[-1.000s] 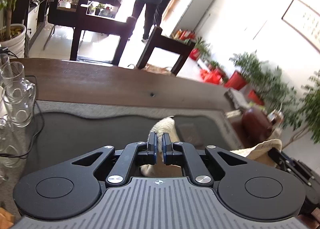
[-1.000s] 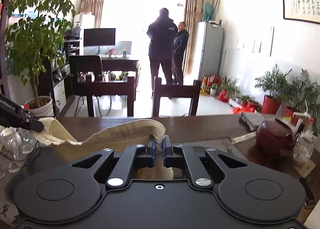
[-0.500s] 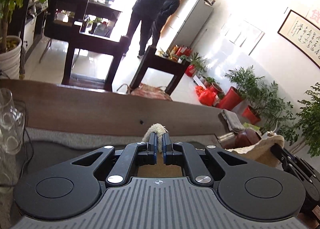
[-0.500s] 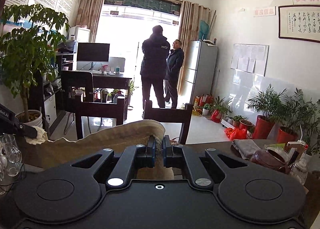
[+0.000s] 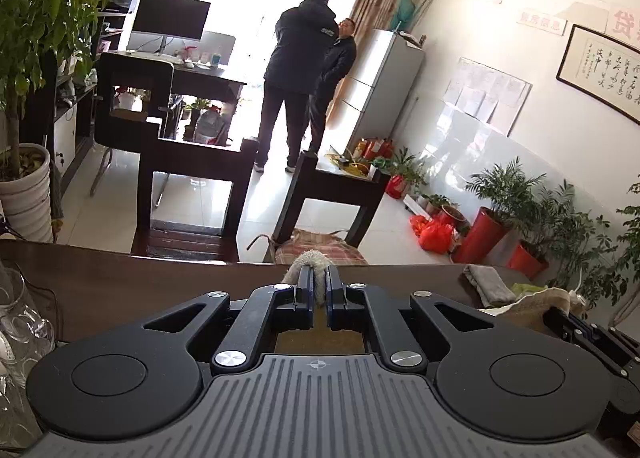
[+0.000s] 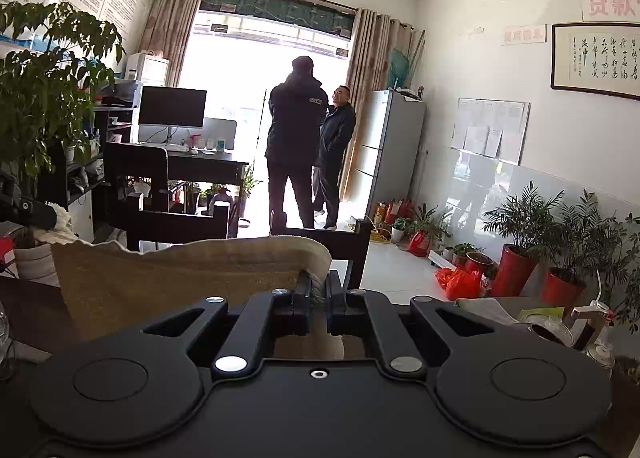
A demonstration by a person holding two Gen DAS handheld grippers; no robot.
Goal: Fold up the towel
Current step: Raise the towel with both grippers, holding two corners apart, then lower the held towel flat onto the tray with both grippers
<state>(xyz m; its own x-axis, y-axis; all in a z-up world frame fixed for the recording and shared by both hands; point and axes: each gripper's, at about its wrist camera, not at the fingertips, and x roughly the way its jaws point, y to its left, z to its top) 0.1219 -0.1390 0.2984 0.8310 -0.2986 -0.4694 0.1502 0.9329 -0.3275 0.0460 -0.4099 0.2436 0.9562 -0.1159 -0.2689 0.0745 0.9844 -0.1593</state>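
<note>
Holding the towel (image 6: 180,282) off the dark wooden table (image 5: 120,278) by two corners. Left gripper (image 5: 319,278) clamping one fuzzy cream corner, the tuft poking up between the blue pads just past the table's far edge. Right gripper (image 6: 319,282) pinching the other corner, jaws closed tight on the fabric. Towel's top edge running leftward from the right gripper in a shallow sag toward the left gripper (image 6: 24,209) at the picture's left border, the cloth hanging below as a broad tan sheet and hiding part of the tabletop. Seen from the left wrist, right gripper (image 5: 560,318) sitting at the far right with towel bunched above it. Crowding the table's left end: clear glasses (image 5: 20,322). Lying near the right end: a folded grey cloth (image 5: 486,284). Standing beyond the far edge: two dark chairs (image 5: 332,193) on open tiled floor, and two people (image 6: 304,145) in the bright doorway, well apart from the table.
</note>
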